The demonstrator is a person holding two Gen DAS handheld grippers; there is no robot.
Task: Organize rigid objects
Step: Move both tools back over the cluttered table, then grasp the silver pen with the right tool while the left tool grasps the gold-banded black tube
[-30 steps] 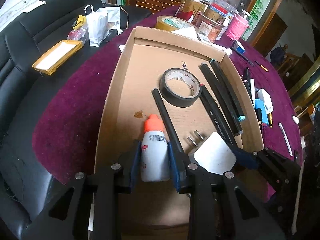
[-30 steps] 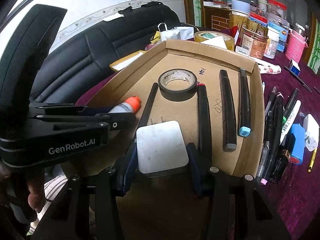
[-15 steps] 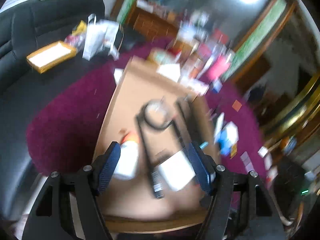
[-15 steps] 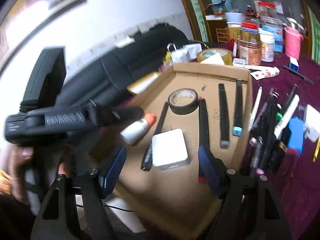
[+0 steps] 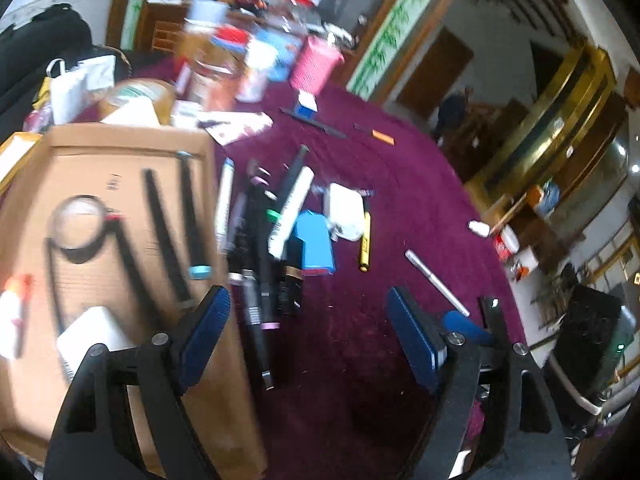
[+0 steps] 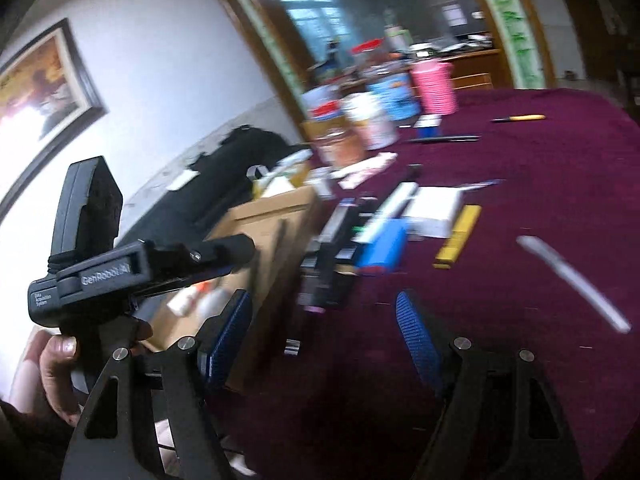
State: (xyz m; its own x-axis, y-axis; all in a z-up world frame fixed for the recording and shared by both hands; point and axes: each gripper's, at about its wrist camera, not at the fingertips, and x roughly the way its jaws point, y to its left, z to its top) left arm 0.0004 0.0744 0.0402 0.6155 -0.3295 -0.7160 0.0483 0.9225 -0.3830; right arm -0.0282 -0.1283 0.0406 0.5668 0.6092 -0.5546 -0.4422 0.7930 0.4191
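Note:
The cardboard tray [image 5: 120,140] holds a black tape roll [image 5: 78,226], several black pens, a white charger [image 5: 94,332] and an orange-capped white bottle [image 5: 12,316]. My left gripper [image 5: 310,320] hangs over purple cloth just right of the tray, its jaws still opening with nothing between them. Beyond it lie a heap of pens [image 5: 260,248], a blue box [image 5: 314,244], a yellow marker [image 5: 365,246] and a silver pen [image 5: 436,282]. My right gripper [image 6: 322,336] stands open and empty over the cloth, short of the silver pen [image 6: 572,280]. A hand holds the left gripper's body [image 6: 120,272] at the left.
Jars, tins and a pink holder [image 5: 316,64] crowd the far side of the table. A black sofa [image 5: 24,60] stands behind the tray. The cloth's round edge [image 5: 500,264] drops off at the right, near shelves and a glass cabinet.
The left gripper let go of the bottle, and the right gripper let go of the charger. Both opened wide and swung right, off the tray and over the cloth.

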